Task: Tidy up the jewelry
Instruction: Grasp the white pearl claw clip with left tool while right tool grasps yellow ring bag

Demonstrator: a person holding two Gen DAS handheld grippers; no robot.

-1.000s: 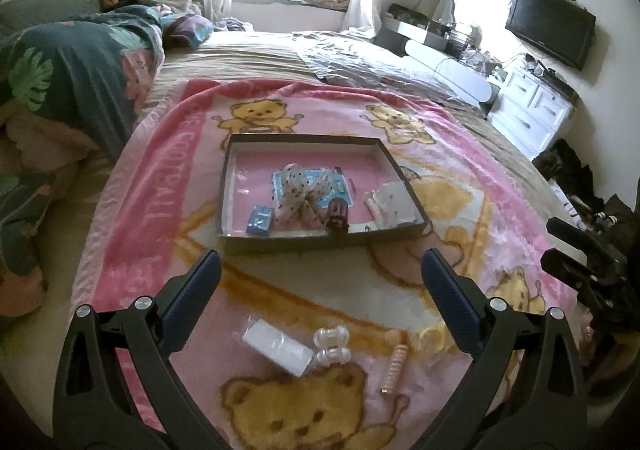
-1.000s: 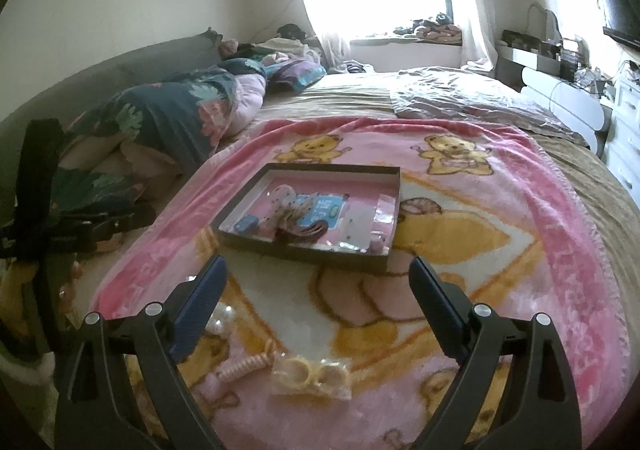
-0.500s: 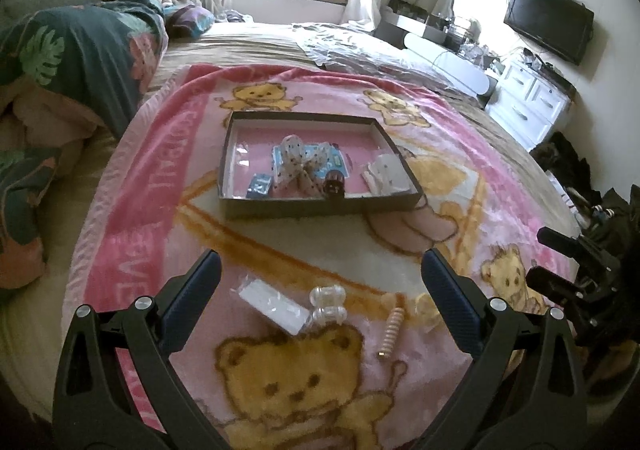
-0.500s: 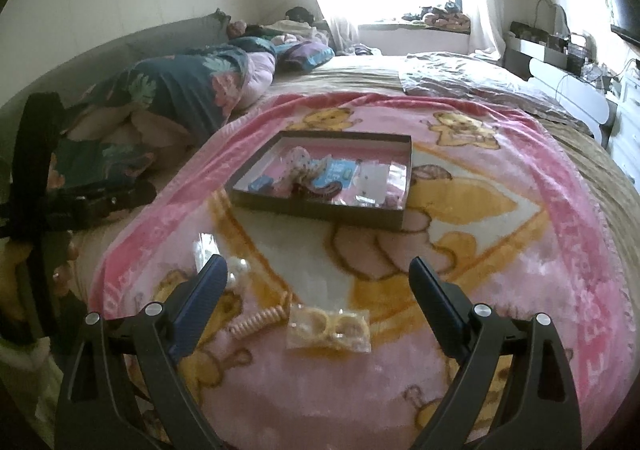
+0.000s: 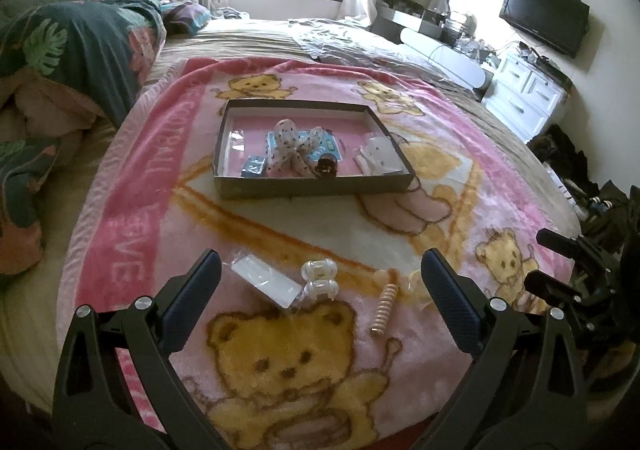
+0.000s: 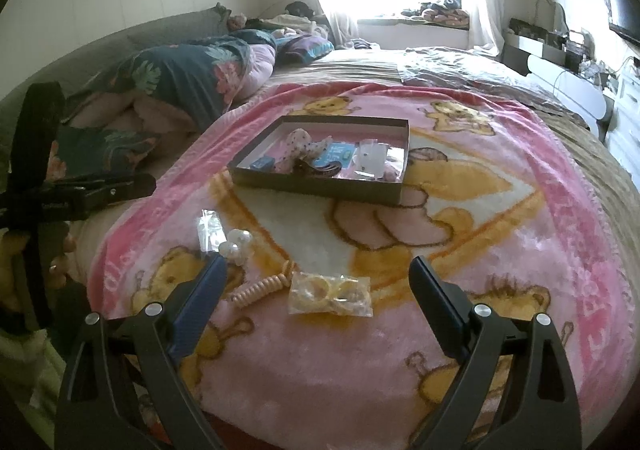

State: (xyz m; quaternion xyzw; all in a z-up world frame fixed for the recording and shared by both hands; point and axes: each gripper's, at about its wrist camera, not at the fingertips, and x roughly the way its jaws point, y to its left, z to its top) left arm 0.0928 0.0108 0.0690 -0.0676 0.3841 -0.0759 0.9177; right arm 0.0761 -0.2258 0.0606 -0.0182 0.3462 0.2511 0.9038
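Note:
A shallow dark box (image 5: 316, 186) (image 6: 320, 186) sits on the pink bear blanket and holds a polka-dot bow, blue cards, a dark clip and clear packets. Nearer lie a clear flat packet (image 5: 266, 280) (image 6: 208, 230), a clear hair claw (image 5: 320, 278) (image 6: 236, 246), a peach spiral hair tie (image 5: 384, 306) (image 6: 262, 286) and a bag of yellow rings (image 6: 330, 294), partly hidden behind a finger in the left wrist view. My left gripper (image 5: 320, 298) is open above the claw and packet. My right gripper (image 6: 316, 298) is open above the ring bag.
The pink blanket (image 5: 132, 186) covers a bed. A floral duvet (image 5: 60, 62) is heaped at the left. White drawers (image 5: 528, 94) and a wall TV (image 5: 544, 30) stand at the right. The blanket's front edge drops off just below both grippers.
Both grippers have pulled back and up from the box. The loose items on the blanket now sit higher in both views, between the fingers. Both stay open.

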